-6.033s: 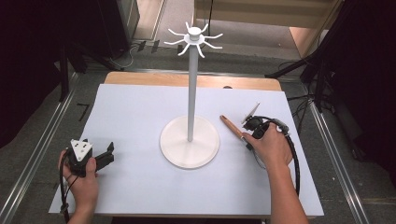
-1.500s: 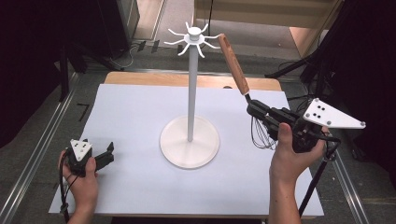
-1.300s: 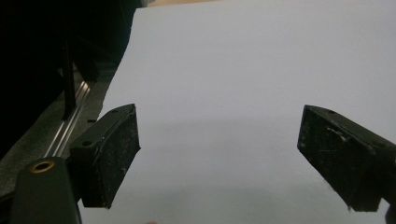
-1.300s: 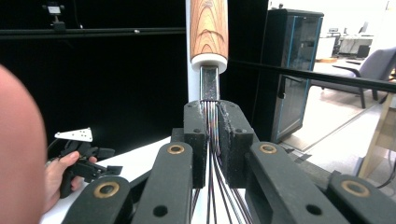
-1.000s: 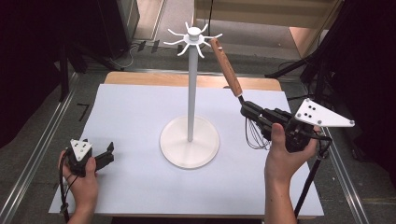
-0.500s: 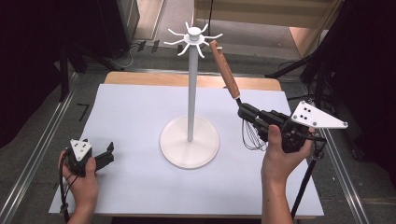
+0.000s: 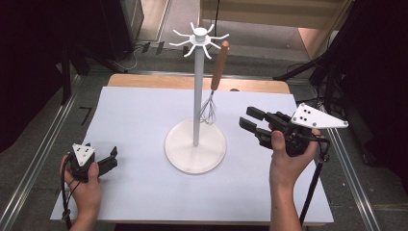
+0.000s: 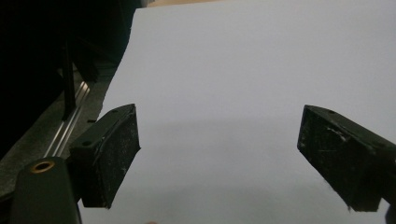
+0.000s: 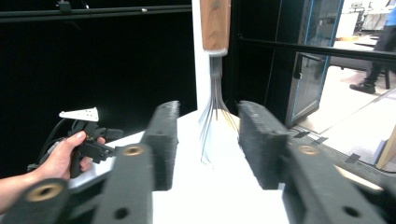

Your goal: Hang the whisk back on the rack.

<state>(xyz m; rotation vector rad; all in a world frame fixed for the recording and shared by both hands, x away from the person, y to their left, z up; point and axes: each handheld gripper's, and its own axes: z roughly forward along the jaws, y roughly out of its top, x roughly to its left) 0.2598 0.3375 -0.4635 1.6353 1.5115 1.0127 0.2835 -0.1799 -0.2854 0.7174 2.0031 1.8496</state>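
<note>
Right gripper (image 7: pixel 251 126) has just been opening, nothing between its jaws; we fear the whisk (image 7: pixel 215 81) swinging off its stand (image 7: pixel 196 96) hook.

Whisk (image 7: pixel 215 82) hanging from white stand (image 7: pixel 196 96), right tongs (image 7: pixel 252 126) just opened beside it, left tongs (image 7: pixel 111 158) resting on table (image 7: pixel 134 115)

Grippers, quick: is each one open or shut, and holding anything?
Left gripper: open, holding nothing.
Right gripper: jaws just opened, holding nothing; the whisk hangs free on the stand.
</note>
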